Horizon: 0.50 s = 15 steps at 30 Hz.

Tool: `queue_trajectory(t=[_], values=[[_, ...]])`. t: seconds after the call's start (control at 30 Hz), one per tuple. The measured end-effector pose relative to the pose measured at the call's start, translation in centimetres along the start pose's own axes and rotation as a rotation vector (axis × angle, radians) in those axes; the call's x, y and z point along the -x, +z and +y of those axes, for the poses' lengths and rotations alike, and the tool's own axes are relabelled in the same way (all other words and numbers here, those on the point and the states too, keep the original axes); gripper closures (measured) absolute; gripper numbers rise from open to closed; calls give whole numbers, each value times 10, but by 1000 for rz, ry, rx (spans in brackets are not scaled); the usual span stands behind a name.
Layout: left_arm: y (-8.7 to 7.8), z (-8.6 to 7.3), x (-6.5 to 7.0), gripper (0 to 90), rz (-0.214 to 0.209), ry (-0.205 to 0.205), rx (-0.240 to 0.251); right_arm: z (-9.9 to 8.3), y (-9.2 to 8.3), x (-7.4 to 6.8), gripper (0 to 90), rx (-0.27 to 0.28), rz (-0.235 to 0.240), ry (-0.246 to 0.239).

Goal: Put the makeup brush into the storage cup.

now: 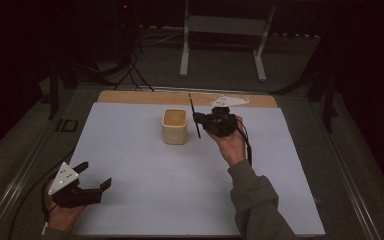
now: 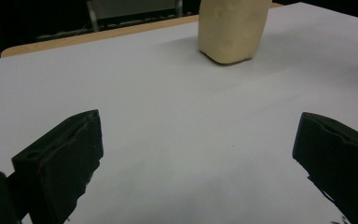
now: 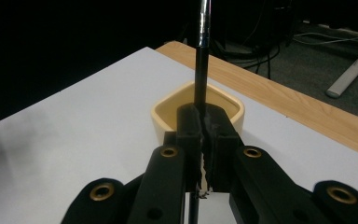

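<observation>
My right gripper (image 3: 204,140) clamps a thin black pen (image 3: 201,56) between closed jaws; the pen stands nearly upright and rises above them. The cream square cup (image 3: 165,116) sits just beyond the jaw tips. My left gripper (image 1: 92,176) rests with jaws spread wide, nothing between them, the cup (image 2: 230,28) well ahead.

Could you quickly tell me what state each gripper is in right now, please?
Left gripper: open, holding nothing.
Right gripper: closed on a thin black rod beside the cream square cup.
</observation>
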<state>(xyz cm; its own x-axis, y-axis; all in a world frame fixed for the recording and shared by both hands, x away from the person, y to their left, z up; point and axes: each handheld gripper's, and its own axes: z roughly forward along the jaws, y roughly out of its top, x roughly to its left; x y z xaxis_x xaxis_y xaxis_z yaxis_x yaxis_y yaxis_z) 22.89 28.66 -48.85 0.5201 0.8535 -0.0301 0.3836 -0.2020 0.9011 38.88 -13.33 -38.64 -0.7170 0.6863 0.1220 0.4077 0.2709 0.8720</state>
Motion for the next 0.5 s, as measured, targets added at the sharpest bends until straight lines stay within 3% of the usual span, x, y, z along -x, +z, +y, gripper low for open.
queue_trajectory(t=[0.5], values=[[0, 0, 0, 26, -3, 2, 0, 5, 7, 4, 858, 59, -12, 24]])
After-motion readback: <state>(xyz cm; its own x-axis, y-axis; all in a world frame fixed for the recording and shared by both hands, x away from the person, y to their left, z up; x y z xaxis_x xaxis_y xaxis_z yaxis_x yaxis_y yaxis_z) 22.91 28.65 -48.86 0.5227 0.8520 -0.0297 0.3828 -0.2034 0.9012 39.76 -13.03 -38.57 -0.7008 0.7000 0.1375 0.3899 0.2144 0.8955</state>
